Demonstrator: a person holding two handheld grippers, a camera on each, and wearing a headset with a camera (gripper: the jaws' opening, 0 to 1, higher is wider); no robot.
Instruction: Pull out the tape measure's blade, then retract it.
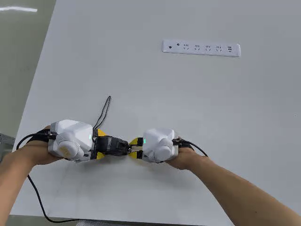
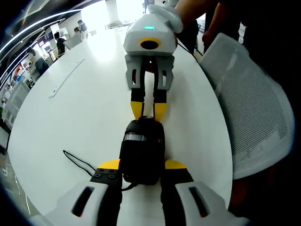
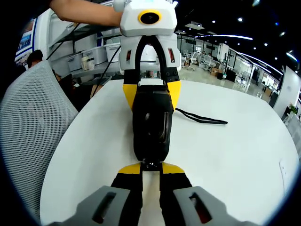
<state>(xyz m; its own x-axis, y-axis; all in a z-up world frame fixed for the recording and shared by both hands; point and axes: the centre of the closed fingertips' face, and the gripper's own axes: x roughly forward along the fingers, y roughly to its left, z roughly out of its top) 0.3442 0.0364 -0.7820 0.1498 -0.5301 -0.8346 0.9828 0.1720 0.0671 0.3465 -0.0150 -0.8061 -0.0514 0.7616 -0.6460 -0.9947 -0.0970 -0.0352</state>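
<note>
White bench (image 1: 141, 75), power strip (image 1: 201, 48) apart, left tongs (image 1: 100, 144) and right tongs (image 1: 133, 147) pinching tape measure (image 1: 112, 145)

Open-plan office: mesh chair (image 3: 33, 122), white table (image 1: 141, 84), distant desks (image 3: 209, 61), ceiling spotlights (image 3: 240, 20).

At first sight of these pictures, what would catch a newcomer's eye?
First, the black plastic tape measure near the front edge of the white table. The left gripper grips its body, while the right gripper, facing it, pinches its front tip with closed fingers. Farther back on the table lies a white power strip.
</note>
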